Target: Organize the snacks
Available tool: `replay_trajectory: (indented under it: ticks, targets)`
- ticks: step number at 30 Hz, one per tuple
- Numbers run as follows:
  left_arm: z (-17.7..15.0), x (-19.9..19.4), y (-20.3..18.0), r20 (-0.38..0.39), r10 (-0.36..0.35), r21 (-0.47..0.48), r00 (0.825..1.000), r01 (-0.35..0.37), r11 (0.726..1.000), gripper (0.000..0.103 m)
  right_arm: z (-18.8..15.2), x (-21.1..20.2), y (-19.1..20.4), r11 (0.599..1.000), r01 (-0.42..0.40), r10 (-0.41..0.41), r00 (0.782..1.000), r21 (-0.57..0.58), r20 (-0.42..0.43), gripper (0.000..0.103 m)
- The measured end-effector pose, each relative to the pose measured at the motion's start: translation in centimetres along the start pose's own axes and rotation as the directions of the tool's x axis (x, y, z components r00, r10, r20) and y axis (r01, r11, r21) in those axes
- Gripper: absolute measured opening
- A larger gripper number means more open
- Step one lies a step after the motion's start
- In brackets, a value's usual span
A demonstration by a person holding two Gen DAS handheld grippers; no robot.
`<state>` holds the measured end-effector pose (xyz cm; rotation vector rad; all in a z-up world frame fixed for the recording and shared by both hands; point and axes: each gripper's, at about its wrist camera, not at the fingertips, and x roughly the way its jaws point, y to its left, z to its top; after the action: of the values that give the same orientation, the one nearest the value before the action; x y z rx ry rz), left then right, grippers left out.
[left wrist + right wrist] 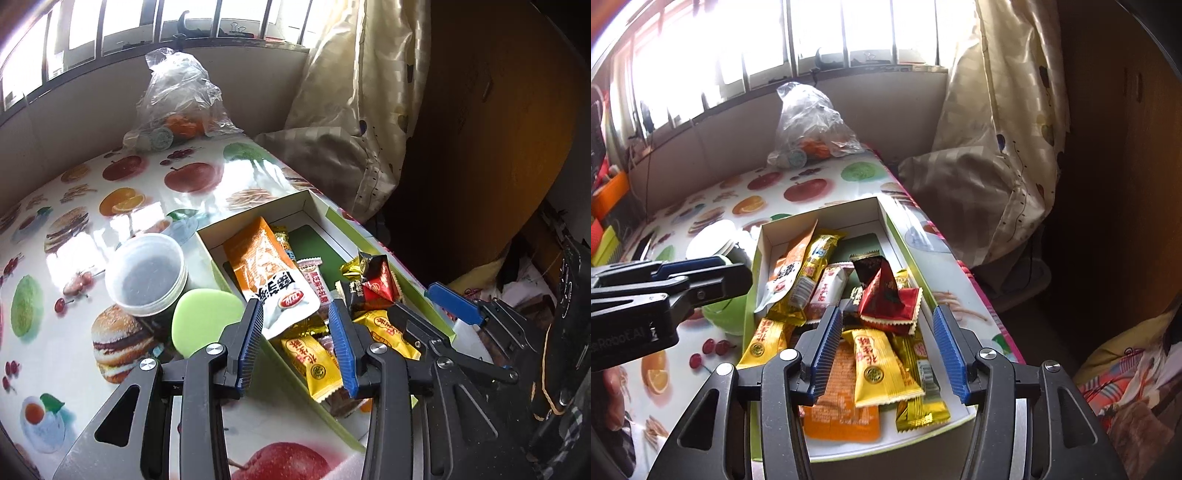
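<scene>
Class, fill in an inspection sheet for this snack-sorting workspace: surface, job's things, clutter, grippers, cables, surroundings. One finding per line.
Surface: table with a glossy fruit-and-burger print cover.
Job's things: open box holding mixed snack packets, among them an orange pouch and a red packet.
Clutter: white tub, green lid, plastic bag at the far edge.
Grippers: left gripper and right gripper both open, empty, over the box.
Cables: nothing seen.
Surroundings: barred window, curtain.
</scene>
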<state>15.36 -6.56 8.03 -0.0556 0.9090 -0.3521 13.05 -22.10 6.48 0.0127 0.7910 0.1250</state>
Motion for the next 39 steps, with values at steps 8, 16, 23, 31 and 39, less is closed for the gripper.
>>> replay_trajectory:
  ticks: [8,16,23,31,39]
  targets:
    - [-3.3,-2.7,0.5,0.027,0.077,-0.039,0.997,-0.075,0.996,0.039,-1.6,-1.9,1.0,1.0,-0.011,0.011,1.0,0.019,-0.003,0.051]
    - [-6.8,-3.7,1.4,0.01,0.113,-0.08,0.994,-0.112,0.99,0.054,-3.9,-3.5,2.0,1.0,-0.013,0.013,1.0,0.02,-0.016,0.052]
    - [-10.0,-3.5,1.7,-0.027,0.145,-0.091,0.989,-0.147,0.985,0.054,-5.9,-4.1,2.5,1.0,0.019,-0.019,0.999,0.011,-0.037,0.052]
    - [-12.5,-3.0,1.8,-0.061,0.168,-0.097,0.984,-0.174,0.98,0.054,-7.8,-4.8,2.6,0.997,0.073,-0.073,0.996,0.004,-0.05,0.058]
    - [-13.5,-2.7,1.8,-0.072,0.166,-0.105,0.984,-0.172,0.979,0.054,-9.6,-4.6,2.7,0.997,0.082,-0.081,0.993,0.004,-0.08,0.058]
